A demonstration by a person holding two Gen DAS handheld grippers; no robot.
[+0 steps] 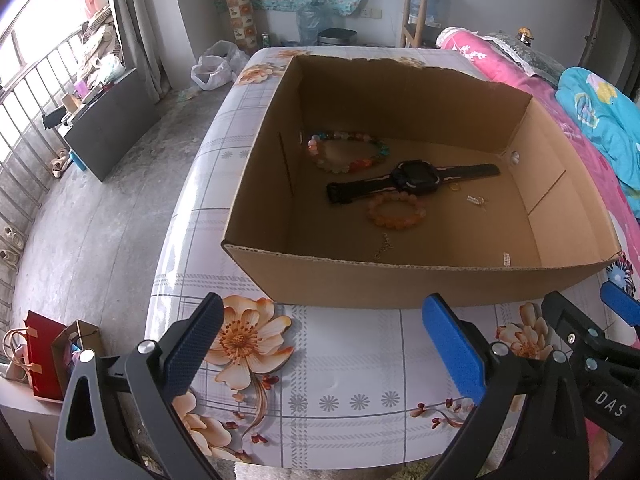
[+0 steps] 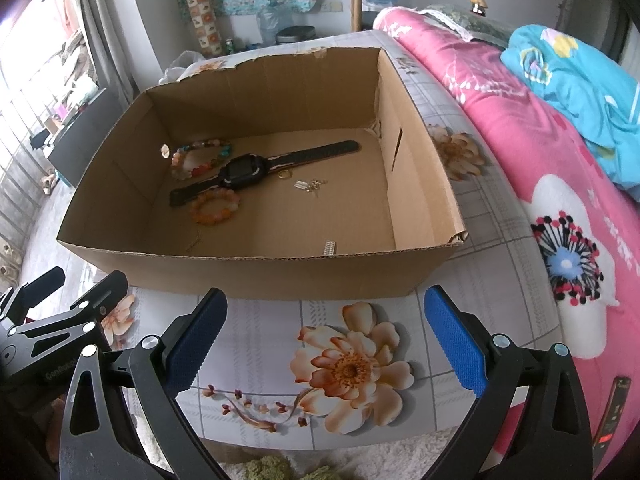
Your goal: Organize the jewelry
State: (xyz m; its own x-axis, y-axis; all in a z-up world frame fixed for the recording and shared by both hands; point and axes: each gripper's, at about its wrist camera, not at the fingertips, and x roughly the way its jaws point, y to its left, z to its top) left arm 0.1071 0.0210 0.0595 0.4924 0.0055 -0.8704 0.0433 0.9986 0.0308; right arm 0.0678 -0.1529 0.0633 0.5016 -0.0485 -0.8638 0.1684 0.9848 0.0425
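Note:
An open cardboard box (image 1: 400,280) (image 2: 260,276) stands on the flowered tablecloth. Inside it lie a black watch (image 1: 412,182) (image 2: 244,170), a multicoloured bead bracelet (image 1: 344,152) (image 2: 200,158), an orange bead bracelet (image 1: 396,210) (image 2: 216,206), a thin chain (image 1: 385,246), a gold ring (image 2: 285,175) and small silver pieces (image 2: 308,186). My left gripper (image 1: 322,316) is open in front of the box's near wall, holding nothing. My right gripper (image 2: 326,310) is open too, just right of it and also empty.
The table (image 1: 344,380) has a flowered plaid cloth and a drop to the floor on the left. A pink quilt (image 2: 520,168) and blue bedding (image 2: 580,80) lie to the right. A red bag (image 1: 44,356) stands on the floor at lower left.

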